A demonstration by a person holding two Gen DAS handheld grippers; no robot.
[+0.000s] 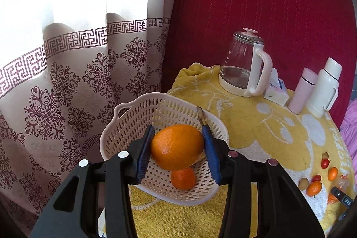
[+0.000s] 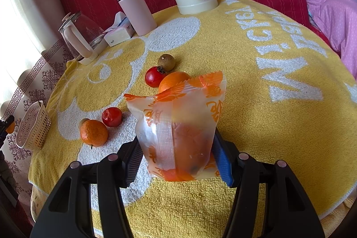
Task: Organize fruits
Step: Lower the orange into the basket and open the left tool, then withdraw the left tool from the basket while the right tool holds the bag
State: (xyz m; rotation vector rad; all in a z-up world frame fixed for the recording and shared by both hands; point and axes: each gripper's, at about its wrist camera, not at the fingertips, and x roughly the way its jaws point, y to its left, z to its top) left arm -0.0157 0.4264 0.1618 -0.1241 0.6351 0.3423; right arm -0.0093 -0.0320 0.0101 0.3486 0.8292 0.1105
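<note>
- Blue pads of the left gripper (image 1: 178, 146) press both sides of a big orange (image 1: 177, 147), holding it over the white basket (image 1: 133, 126).
- Under the orange, a small tangerine (image 1: 183, 178) lies on the basket floor.
- That basket sits at the left edge of the yellow towel (image 1: 256, 137), beside the patterned curtain (image 1: 67, 81).
- Over on the right, the right gripper (image 2: 177, 155) has its fingers closed on a frosted bag (image 2: 178, 126) with orange print; something orange shows through the plastic, though I cannot tell what.
- The bag stands upright, with its bottom at the towel.
- Just behind the bag sit an orange fruit (image 2: 171, 80), a red fruit (image 2: 154, 77) and a brown one (image 2: 166, 62), bunched together.
- To the bag's left lie a mandarin (image 2: 94, 132) and a second red fruit (image 2: 112, 116), close to each other, with a small pale fruit (image 2: 84, 121) half hidden behind the mandarin.
- Along the back by the red wall stand a glass kettle (image 1: 243, 66), a tissue pack (image 1: 275, 90), a pink bottle (image 1: 302, 90) and a white flask (image 1: 323, 86).
</note>
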